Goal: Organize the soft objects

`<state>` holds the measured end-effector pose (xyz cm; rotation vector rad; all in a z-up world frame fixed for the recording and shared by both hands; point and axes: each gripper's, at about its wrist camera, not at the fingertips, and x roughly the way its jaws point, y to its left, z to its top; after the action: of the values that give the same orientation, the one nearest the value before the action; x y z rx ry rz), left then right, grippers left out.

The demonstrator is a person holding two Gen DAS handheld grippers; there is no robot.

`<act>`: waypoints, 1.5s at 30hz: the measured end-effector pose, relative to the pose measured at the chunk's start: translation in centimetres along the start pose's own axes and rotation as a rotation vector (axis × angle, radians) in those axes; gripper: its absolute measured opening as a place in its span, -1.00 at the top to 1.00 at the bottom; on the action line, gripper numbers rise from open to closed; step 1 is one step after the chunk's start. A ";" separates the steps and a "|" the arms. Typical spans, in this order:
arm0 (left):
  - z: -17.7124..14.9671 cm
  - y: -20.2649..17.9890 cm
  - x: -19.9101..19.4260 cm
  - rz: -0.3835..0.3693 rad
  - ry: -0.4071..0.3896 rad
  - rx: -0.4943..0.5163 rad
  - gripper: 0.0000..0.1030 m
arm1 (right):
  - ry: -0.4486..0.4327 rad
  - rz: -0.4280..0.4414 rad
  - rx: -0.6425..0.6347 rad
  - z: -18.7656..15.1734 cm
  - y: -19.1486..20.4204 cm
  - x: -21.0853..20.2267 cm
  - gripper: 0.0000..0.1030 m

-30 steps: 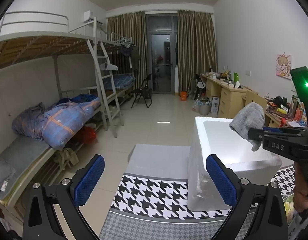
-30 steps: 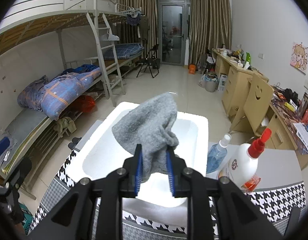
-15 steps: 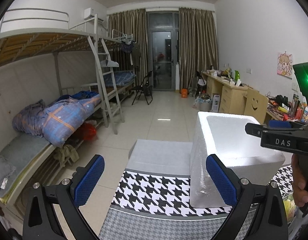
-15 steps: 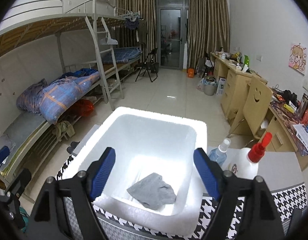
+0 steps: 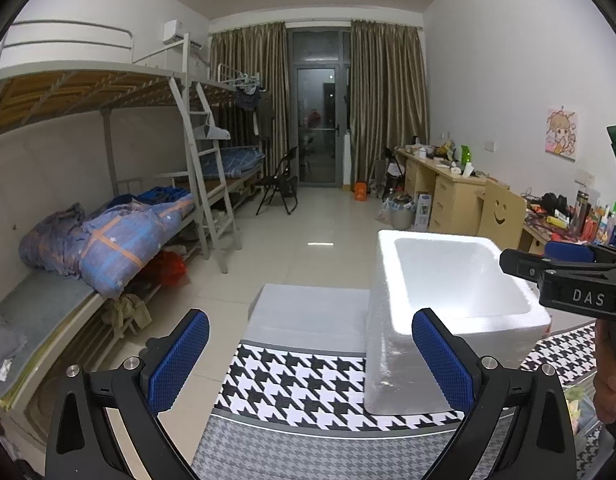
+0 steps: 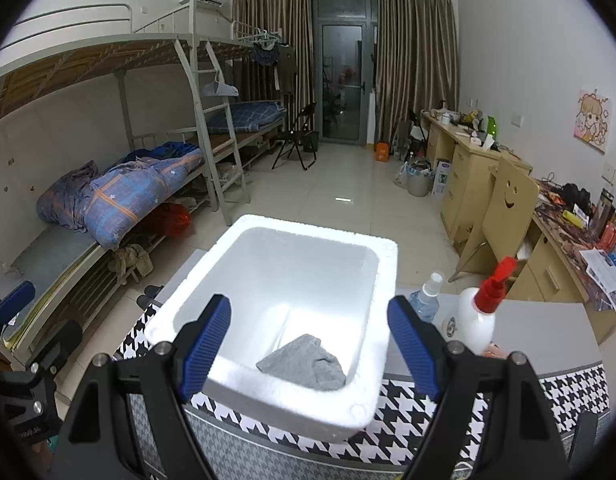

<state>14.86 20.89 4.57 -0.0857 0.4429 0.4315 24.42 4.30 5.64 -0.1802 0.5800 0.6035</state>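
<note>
Right gripper [image 6: 308, 340] spread wide, empty, poised above the near rim of the foam box [image 6: 381, 276]. Left gripper [image 5: 308, 360] likewise spread wide and empty, off at the box's 9 o'clock, seen over the houndstooth cloth [image 5: 292, 380]. In the left view, right tool visible at 3 o'clock, over the box's rim.

Grey cloth [image 6: 304, 368] lying crumpled on the box floor, toward the 6 o'clock wall, touching nothing but the foam. Apart from it, box interior bare white.

On progress: one soft item stowed, judging by where it lies. No other loose soft item visible on the table in either view, so hard to say whether more are waiting; anything nearer than the grippers falls outside both frames. Spray bottle [image 6: 427, 300] and white bottle with red pump [image 6: 477, 316] standing at the box's 3 o'clock, rigid, probably not part of the job. Bedding on the bunk [image 6: 116, 192] at 10 o'clock, well apart, most likely not part of it either.

Next, most likely: back away from the box and look for another soft piece. Little risk here beyond clipping the light foam rim and shifting the box on the cloth.
</note>
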 end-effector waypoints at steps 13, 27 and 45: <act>0.5 -1.4 -3.0 -0.030 -0.039 0.010 -0.98 | -0.060 -0.001 0.011 -1.0 -0.8 -4.3 -0.72; 0.5 -3.7 -6.4 -0.091 -0.073 0.030 -0.98 | -0.105 0.003 0.019 -2.9 -1.9 -8.9 -0.73; -0.1 -6.7 -9.1 -0.181 -0.094 0.056 -0.98 | -0.136 -0.046 0.025 -5.5 -3.6 -13.0 -0.83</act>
<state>10.18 11.31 8.31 -0.0508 0.3509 0.2442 15.27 -6.68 8.38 -0.1275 0.4506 0.5588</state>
